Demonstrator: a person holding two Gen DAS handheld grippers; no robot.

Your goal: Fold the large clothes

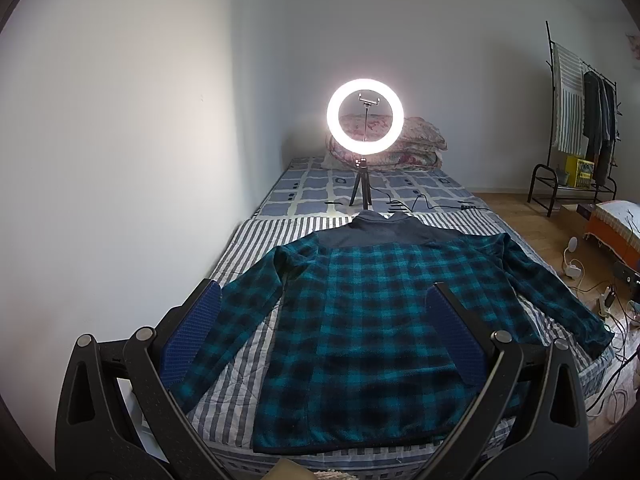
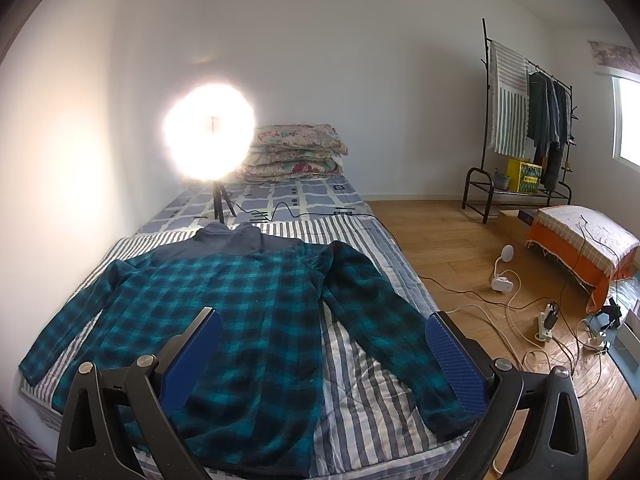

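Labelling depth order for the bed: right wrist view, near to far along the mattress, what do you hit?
Plaid fleece jacket → striped sheet → black cable on the checked sheet → folded floral quilts at the wall.

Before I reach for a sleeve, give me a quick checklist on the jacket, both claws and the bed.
1. Plaid jacket spread flat, collar towards the far end: ok.
2. Both sleeves laid out to the sides, unfolded: ok.
3. Left claw open, nothing in it: ok.
4. Right claw open, nothing in it: ok.
5. Ring light tripod and cable clear of the collar: cannot tell, they stand close.
6. Right cuff on the striped bedcover, not hanging over the edge: ok.
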